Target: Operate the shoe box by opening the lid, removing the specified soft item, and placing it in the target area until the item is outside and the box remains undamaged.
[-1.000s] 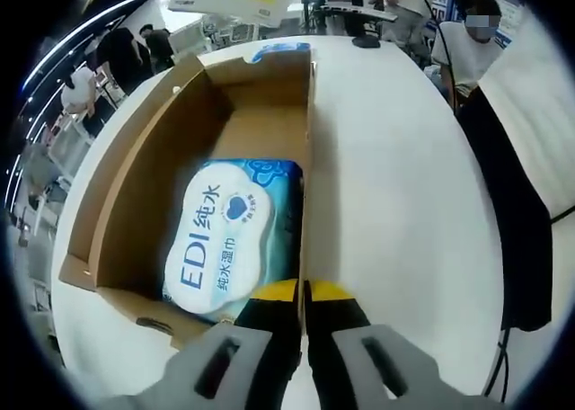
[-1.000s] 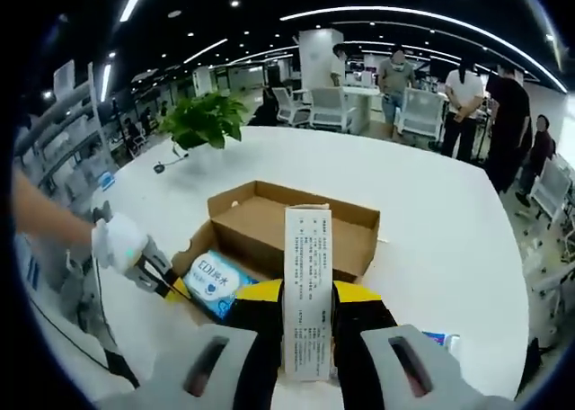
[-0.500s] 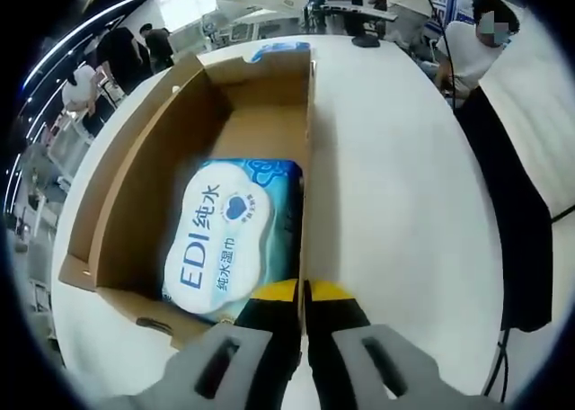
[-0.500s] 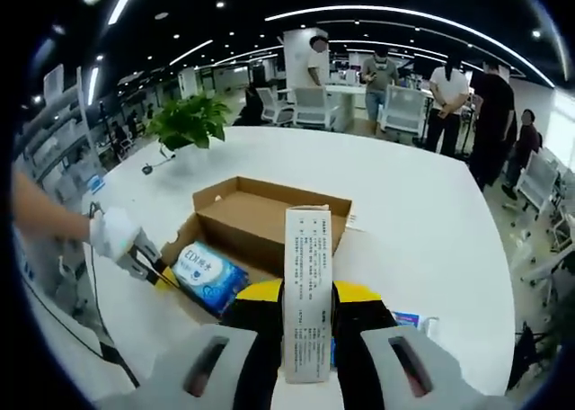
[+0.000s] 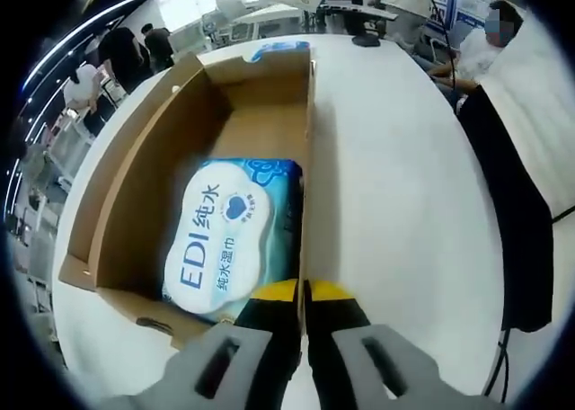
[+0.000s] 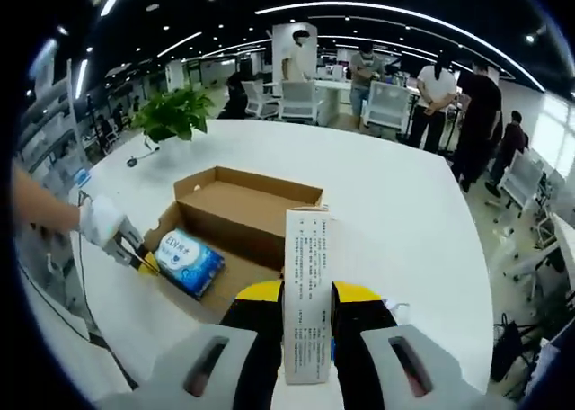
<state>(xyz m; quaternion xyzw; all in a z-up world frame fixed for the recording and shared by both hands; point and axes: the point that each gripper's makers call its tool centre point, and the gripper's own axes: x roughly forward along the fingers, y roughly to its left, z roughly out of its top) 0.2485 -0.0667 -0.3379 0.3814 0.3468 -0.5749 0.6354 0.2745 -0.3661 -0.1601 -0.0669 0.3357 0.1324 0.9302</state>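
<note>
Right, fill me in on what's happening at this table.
A person works an open cardboard shoe box on a white table with two handheld grippers. The left gripper is closed on the box's side wall, steadying it. A blue and white wet wipes pack lies inside the box. The right gripper holds a flat printed box up above the table, away from the shoe box.

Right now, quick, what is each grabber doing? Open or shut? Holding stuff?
Left gripper: shut on the cardboard box wall, beside the wet wipes pack.
Right gripper: shut on a printed paper box, held upright.
</note>
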